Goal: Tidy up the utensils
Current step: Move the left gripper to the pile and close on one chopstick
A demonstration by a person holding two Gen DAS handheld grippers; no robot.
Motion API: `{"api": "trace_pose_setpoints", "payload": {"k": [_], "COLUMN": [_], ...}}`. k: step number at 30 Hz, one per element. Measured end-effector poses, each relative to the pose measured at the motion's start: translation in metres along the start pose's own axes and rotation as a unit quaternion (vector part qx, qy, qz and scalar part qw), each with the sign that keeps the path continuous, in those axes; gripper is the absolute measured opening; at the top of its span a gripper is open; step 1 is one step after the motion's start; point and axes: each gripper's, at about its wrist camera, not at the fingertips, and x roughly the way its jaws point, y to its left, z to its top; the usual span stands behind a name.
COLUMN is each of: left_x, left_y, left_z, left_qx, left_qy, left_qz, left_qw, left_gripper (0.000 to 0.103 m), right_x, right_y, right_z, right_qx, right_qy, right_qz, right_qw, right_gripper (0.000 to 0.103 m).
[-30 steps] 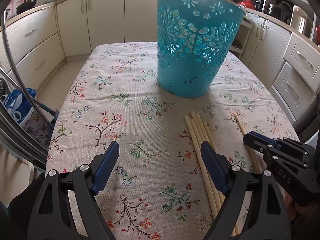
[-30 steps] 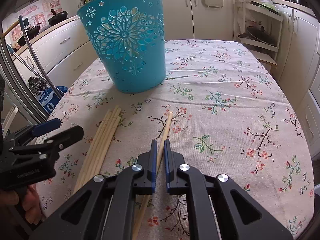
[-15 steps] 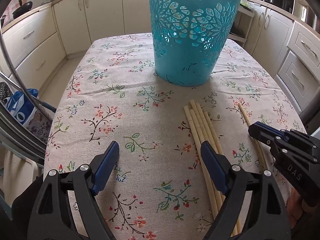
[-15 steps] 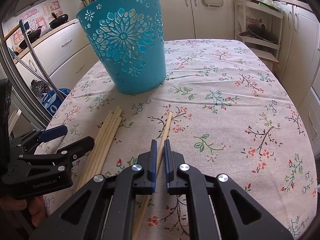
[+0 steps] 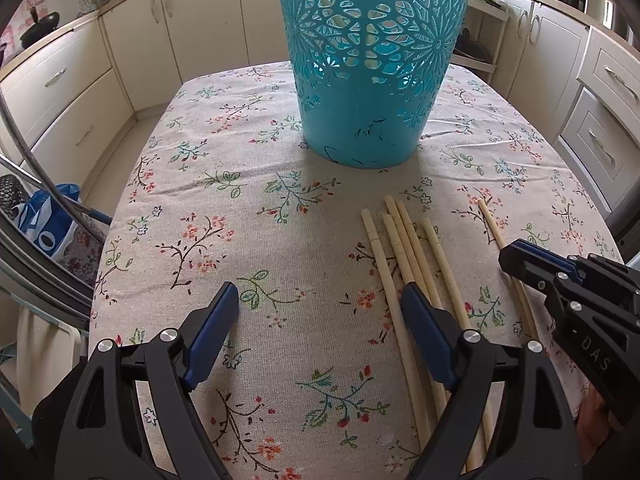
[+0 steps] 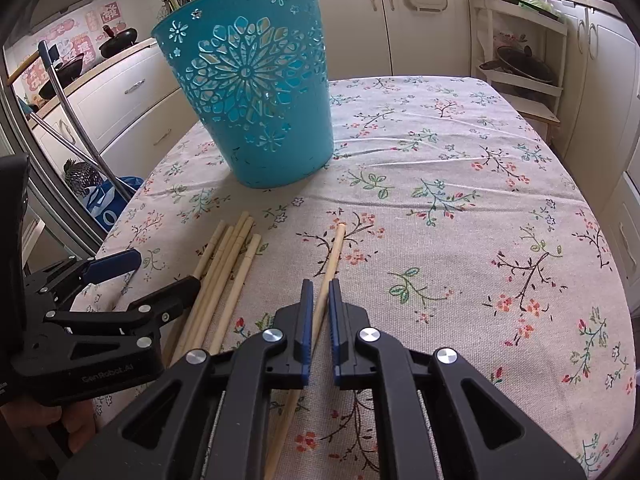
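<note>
Right tongs (image 6: 319, 300) clamped on single chopstick (image 6: 334, 248); left tongs (image 5: 320, 300) spread wide, empty

Both wrist views look steeply down from close above the near end of the table (image 5: 280, 216), left beside right, sharing the teal basket (image 5: 372, 80) and chopsticks (image 6: 224, 276).

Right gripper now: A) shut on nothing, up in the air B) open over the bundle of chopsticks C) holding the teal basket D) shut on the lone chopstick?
D: in the right wrist view the right gripper has its blue pads closed on the lone chopstick, which lies apart from the bundle of chopsticks near the teal basket.
</note>
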Motion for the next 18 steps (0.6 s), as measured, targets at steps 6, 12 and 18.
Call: {"api": "trace_pose_setpoints", "payload": {"k": [6,12,18], "left_x": [-0.003,-0.001,0.001], "left_y": [-0.005,-0.007,-0.008], "left_z": [0.001,0.003,0.004], "left_qx": [0.015,0.014,0.013], "left_qy": [-0.014,-0.008,-0.006], "left_qz": [-0.028,-0.031,-0.053], "left_qw": [0.9994,0.9994,0.9985], "left_gripper": [0.032,0.032,0.010], "right_x": [0.001,0.003,0.002], "right_y": [0.014,0.013,0.015], "right_z": [-0.002,-0.001,-0.001], "right_qx": [-0.038,-0.032,-0.040], "right_qy": [0.010,0.007,0.007], "right_qz": [0.013,0.003,0.004], "right_qw": [0.999,0.999,0.999], "right_gripper": [0.009,0.009,0.009]}}
